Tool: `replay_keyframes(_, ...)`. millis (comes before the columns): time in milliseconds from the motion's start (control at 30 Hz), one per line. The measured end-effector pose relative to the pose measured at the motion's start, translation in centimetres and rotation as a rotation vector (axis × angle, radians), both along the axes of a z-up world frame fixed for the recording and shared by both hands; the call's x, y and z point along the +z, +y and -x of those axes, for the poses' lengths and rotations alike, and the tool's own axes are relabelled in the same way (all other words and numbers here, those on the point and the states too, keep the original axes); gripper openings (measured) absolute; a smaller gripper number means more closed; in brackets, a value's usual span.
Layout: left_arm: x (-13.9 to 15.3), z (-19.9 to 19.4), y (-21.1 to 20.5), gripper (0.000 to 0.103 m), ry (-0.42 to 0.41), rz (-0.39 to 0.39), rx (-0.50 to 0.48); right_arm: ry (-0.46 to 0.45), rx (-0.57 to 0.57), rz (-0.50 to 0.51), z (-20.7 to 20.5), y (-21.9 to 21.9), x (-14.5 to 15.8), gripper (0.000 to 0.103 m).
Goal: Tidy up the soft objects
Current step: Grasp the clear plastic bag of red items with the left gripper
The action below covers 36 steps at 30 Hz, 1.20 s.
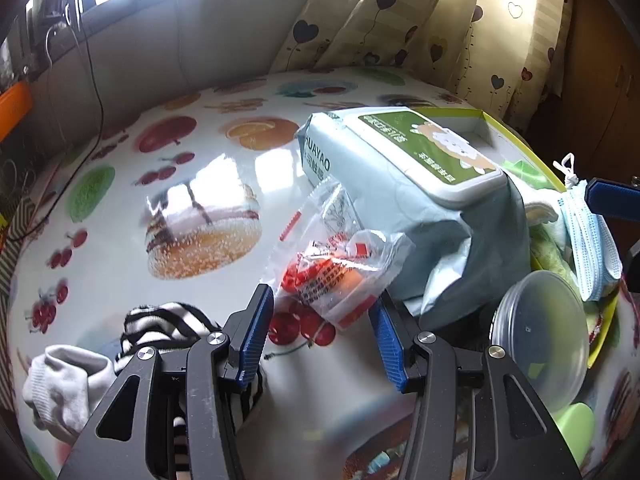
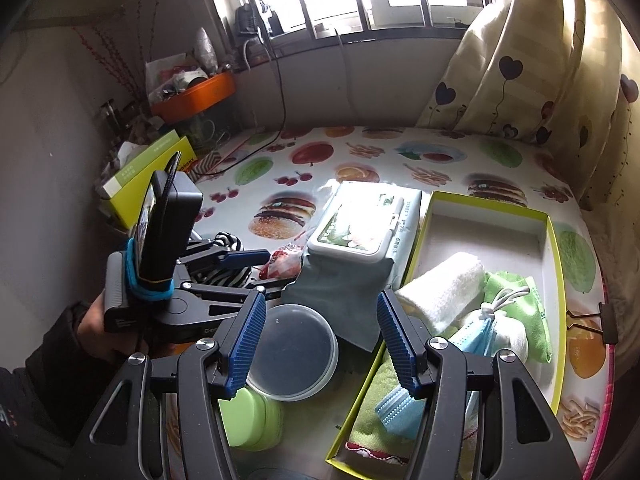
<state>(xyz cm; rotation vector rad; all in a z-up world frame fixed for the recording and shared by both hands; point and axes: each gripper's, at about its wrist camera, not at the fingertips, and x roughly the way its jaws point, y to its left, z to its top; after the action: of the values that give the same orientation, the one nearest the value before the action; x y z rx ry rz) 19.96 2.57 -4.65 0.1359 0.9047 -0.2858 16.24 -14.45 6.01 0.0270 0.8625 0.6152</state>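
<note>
two grippers at work over round table with glossy fruit-and-burger print cloth (image 2: pixel 360 160), both with blue ribbed pads spread wide. left gripper (image 1: pixel 322 330) open, clamped on nothing, hovering just above clear crinkly plastic packet with red contents (image 1: pixel 332 268); packet tip lies between the fingers (image 1: pixel 254 340), contact not certain. right gripper (image 2: pixel 322 344) open too, holding nothing, poised over edge of shallow yellow-green cardboard box with white inside (image 2: pixel 556 264); right pad just above a pale blue face mask (image 2: pixel 396 408), touching or not cannot be told.

lying inside box: one rolled white towel (image 2: pixel 444 292), one green cloth (image 2: pixel 524 320), one bundle of blue face masks tied with white cord (image 2: pixel 484 328), one loose mask at near end over a green towel with red trim (image 2: pixel 372 416).

just beside box on its left: one large pale blue pack of wet wipes with white flip lid and green label (image 2: pixel 352 228), one corner touching the box wall. near it, one round translucent plastic lid (image 2: pixel 292 352) resting over one lime-green round tub (image 2: pixel 248 416).

seen only from left wrist view: one grey sock (image 1: pixel 68 384) and one black-and-white striped sock (image 1: pixel 168 328), touching each other, on table left of the fingers, well apart from box. striped one glimpsed from right wrist view too, behind left gripper.

seen only from right wrist view: box interior in full, one orange basket of clutter (image 2: pixel 196 96) by the window, one black binder clip (image 2: pixel 608 320) on table rim.
</note>
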Motion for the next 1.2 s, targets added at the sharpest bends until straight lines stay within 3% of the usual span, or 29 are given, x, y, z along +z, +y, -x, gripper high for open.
replay_keyframes(100,0.2,-0.1,-0.3,0.047,-0.03,-0.014,-0.007,0.0,0.0,-0.004,0.1,-0.1,-0.1,0.058)
replay_keyframes(167,0.4,-0.1,-0.4,0.032,-0.047,-0.014,-0.011,0.001,-0.001,-0.005,0.1,-0.1,-0.1,0.058)
replay_keyframes(367,1.0,0.4,-0.1,0.026,-0.085,0.003,0.002,0.005,-0.004,-0.009,0.0,-0.3,-0.2,0.058)
replay_keyframes(800,4.2,6.2,3.5,0.026,-0.134,0.191,0.123,0.003,0.027,-0.014,0.7,1.0,0.2,0.058)
replay_keyframes(1200,4.0,10.6,8.8,0.026,-0.137,0.278,0.268,0.02,0.169,0.038,0.4,7.2,0.2,0.058)
